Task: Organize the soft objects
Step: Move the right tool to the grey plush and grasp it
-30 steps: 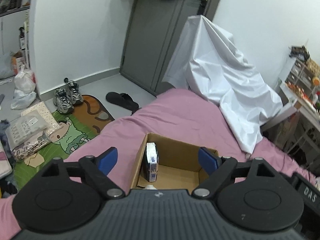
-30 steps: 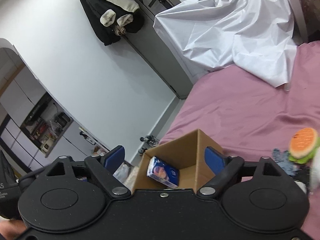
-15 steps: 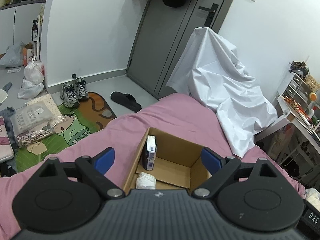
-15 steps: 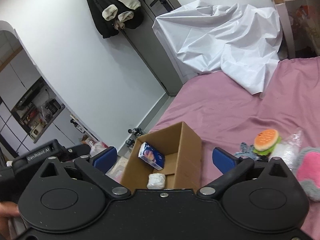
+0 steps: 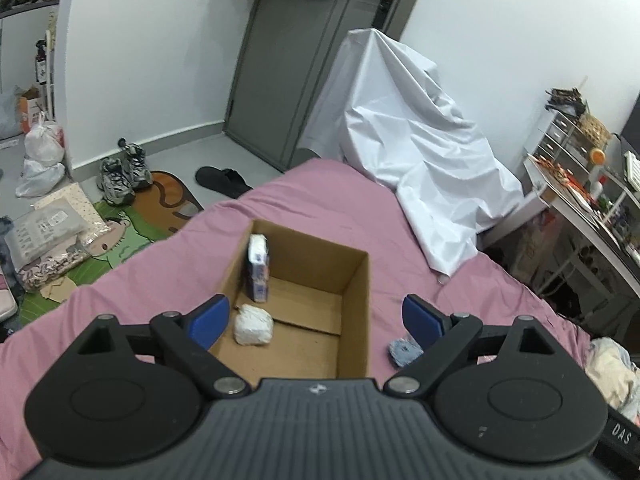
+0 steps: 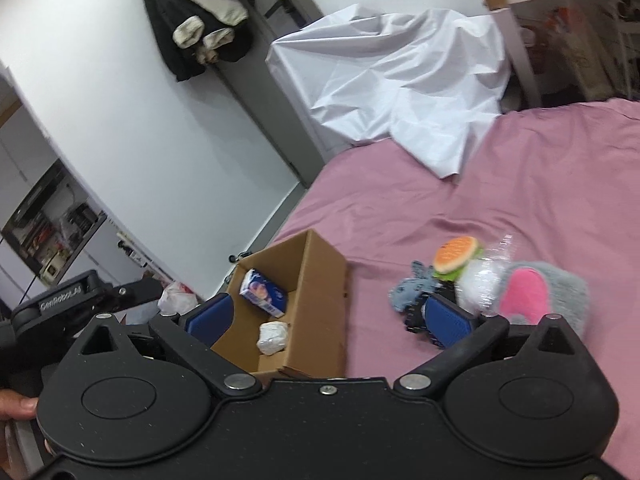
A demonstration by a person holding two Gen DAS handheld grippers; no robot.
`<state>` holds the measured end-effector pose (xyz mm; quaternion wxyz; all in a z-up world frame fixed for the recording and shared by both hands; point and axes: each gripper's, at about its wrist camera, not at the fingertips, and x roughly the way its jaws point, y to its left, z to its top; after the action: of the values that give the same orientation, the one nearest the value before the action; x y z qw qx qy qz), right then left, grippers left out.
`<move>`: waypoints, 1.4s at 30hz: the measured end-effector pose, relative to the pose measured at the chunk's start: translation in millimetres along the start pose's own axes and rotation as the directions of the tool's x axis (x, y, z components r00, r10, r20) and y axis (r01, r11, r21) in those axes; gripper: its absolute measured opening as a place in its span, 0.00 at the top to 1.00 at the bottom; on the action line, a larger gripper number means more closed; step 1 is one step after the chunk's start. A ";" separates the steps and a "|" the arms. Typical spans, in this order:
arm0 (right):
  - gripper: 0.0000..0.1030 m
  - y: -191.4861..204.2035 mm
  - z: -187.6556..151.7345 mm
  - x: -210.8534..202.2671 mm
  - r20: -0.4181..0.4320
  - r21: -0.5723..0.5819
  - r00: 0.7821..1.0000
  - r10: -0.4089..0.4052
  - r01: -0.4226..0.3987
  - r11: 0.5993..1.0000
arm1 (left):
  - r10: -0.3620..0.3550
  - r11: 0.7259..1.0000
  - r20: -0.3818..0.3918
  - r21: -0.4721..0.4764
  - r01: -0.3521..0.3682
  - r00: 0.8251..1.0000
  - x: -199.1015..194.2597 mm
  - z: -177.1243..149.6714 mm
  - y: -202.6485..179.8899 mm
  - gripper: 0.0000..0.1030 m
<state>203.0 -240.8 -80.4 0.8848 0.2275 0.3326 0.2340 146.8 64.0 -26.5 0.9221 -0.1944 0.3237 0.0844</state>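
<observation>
An open cardboard box (image 5: pixel 354 292) (image 6: pixel 324 276) sits on the pink bed. Inside it a blue-and-white tissue pack (image 5: pixel 258 268) (image 6: pixel 264 294) leans on the left wall, with a white wrapped bundle (image 5: pixel 253 319) (image 6: pixel 273 333) in front of it. My left gripper (image 5: pixel 316 318) is open and empty above the box's near end. My right gripper (image 6: pixel 328 318) is open and empty over the box's right wall. To the right of the box lie a burger plush (image 6: pixel 456 254), a blue knitted piece (image 6: pixel 412 290) (image 5: pixel 402 352), a clear-wrapped white item (image 6: pixel 482 280) and a grey-and-pink plush (image 6: pixel 536 294).
A white sheet (image 5: pixel 416 152) (image 6: pixel 396 80) drapes over something at the bed's far end. A grey door (image 5: pixel 296 60) is behind. Shoes (image 5: pixel 120 172), a slipper, bags and a cartoon mat (image 5: pixel 132 224) lie on the floor to the left. A cluttered desk (image 5: pixel 580 200) stands to the right.
Both grippers have pulled back and risen, so more of the box floor and the white bundle show. The right view has swung right, and the plush pile has come into view.
</observation>
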 end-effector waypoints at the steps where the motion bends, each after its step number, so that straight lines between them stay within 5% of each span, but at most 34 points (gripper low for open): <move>1: 0.00 -6.3 1.0 -3.2 0.008 0.021 1.000 -0.008 0.008 1.000 | -0.005 1.000 -0.004 0.002 0.005 1.000 -0.4 -2.0 -2.8 0.10; 12: 0.00 -63.5 3.8 -21.8 -0.015 0.183 0.993 -0.119 0.120 0.976 | -0.017 0.998 -0.079 0.065 0.022 0.997 6.7 -23.7 -44.9 0.10; 35: 0.01 -140.9 2.8 -18.7 -0.002 0.402 0.977 -0.213 0.196 0.894 | -0.024 0.991 -0.201 0.122 0.049 0.979 49.5 -78.6 -125.3 0.10; 42: 0.14 -160.5 3.4 -4.0 -0.032 0.443 0.970 -0.242 0.230 0.866 | -0.028 0.990 -0.252 0.130 0.062 0.967 72.2 -97.4 -140.1 0.10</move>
<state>244.9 -370.3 -165.8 0.8356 0.3835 0.3914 0.0394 187.3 -101.6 -99.0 0.8869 -0.1471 0.4376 0.0159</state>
